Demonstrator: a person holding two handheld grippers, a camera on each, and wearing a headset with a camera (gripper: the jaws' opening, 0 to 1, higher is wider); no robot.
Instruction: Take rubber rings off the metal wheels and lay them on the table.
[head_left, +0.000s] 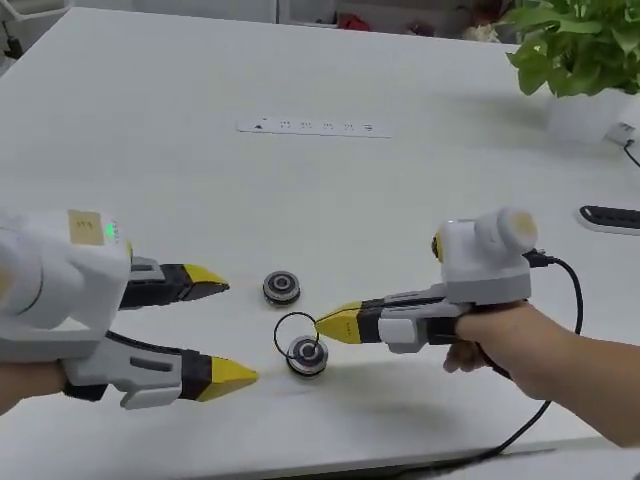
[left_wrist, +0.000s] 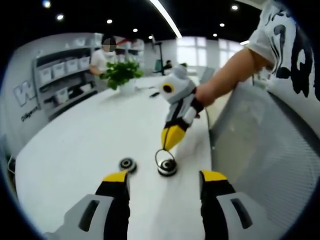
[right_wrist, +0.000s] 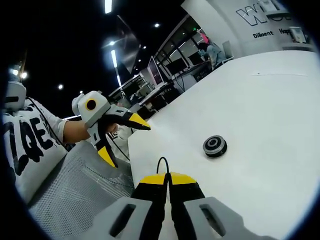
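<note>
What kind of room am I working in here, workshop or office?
Probably an open-plan office or lab: a large white table with a flat white power strip and a leafy green potted plant, plus wall shelves of white storage bins.

rubber ring (right_wrist: 162, 164): a short loop shows above the right gripper's (right_wrist: 168, 176) pressed-together fingers, the rest hidden behind them
left gripper (head_left: 228, 327): body cut by the left edge
plant (head_left: 575, 45): cropped at top and right
black object (head_left: 612, 217): cut by the right edge, kind unclear
white strip (head_left: 312, 127): markings too small to read
</note>
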